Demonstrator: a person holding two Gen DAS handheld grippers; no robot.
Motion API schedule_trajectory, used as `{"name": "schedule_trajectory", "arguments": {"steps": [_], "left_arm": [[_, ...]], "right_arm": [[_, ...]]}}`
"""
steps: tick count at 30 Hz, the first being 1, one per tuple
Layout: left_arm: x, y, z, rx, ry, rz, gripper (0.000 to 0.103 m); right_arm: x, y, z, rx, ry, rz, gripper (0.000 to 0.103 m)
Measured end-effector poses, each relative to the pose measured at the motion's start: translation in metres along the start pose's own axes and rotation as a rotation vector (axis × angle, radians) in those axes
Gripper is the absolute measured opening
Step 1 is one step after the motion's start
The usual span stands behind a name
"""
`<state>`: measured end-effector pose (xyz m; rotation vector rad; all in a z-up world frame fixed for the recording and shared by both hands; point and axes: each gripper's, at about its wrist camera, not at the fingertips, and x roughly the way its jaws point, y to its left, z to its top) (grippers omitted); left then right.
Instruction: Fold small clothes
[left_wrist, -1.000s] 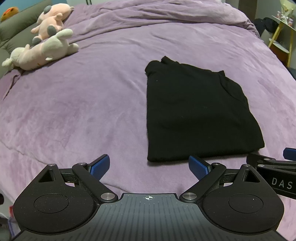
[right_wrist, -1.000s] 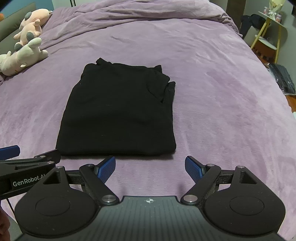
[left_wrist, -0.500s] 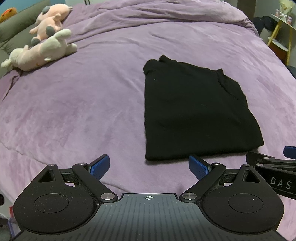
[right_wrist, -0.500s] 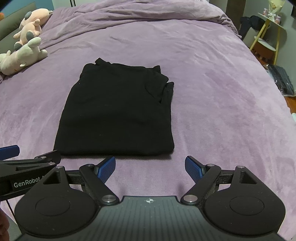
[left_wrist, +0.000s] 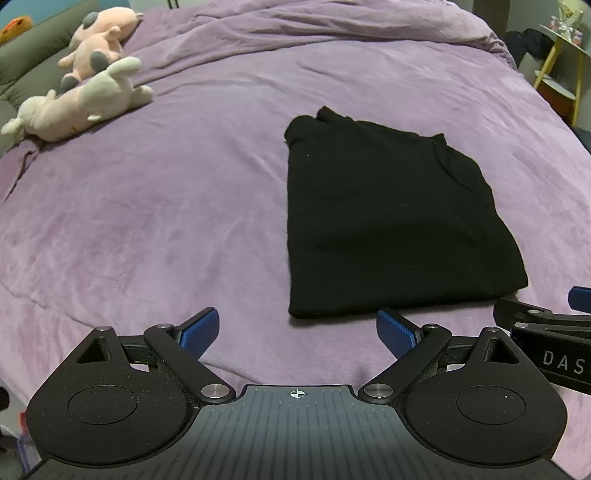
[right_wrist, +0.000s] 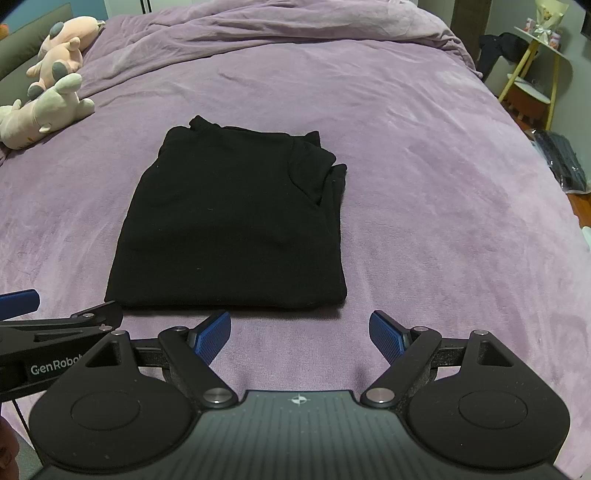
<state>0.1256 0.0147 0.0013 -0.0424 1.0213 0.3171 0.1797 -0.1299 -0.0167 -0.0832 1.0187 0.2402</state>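
Black and already folded into a neat rectangle, the garment (right_wrist: 236, 225) lies flat on the purple bedspread (right_wrist: 424, 147), its long axis running away from the grippers toward the head of the bed and its near hem just beyond the fingertips. The right gripper (right_wrist: 299, 332) sits almost square to that hem, while the left gripper (left_wrist: 297, 330) is offset to the garment's left, level with its near left corner, so the right looks better placed. Both stand spread wide, holding and touching nothing.
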Motion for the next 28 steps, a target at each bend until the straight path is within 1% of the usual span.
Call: {"name": "schedule_trajectory", "arguments": {"steps": [11,14,17,20,25,28], "left_arm": [[0.0008,-0.0014,0.0005,0.006,0.003,-0.008,0.096],[-0.002,-0.0029,-0.0017,0.019,-0.025,-0.021,0.096],[-0.0037,-0.0066,-0.0036,0.046,-0.044,-0.01,0.096],[-0.0023,-0.0075,-0.0046,0.056,-0.035,-0.012,0.096],[0.0012,-0.0045,-0.0034,0.043,-0.007,0.007,0.096],[0.0004,-0.0036,-0.0042,0.037,-0.004,-0.004,0.096]], "right_arm": [[0.0001,-0.0009,0.0007,0.001,0.0,0.0,0.083],[0.0001,-0.001,0.0007,0.0,0.0,0.001,0.083],[0.0001,-0.0018,0.0012,0.002,0.0,-0.002,0.083],[0.0003,-0.0031,0.002,0.002,-0.003,-0.002,0.083],[-0.0002,-0.0044,0.0016,0.004,-0.006,-0.007,0.083],[-0.0007,-0.0046,0.0018,0.002,-0.007,-0.008,0.083]]}}
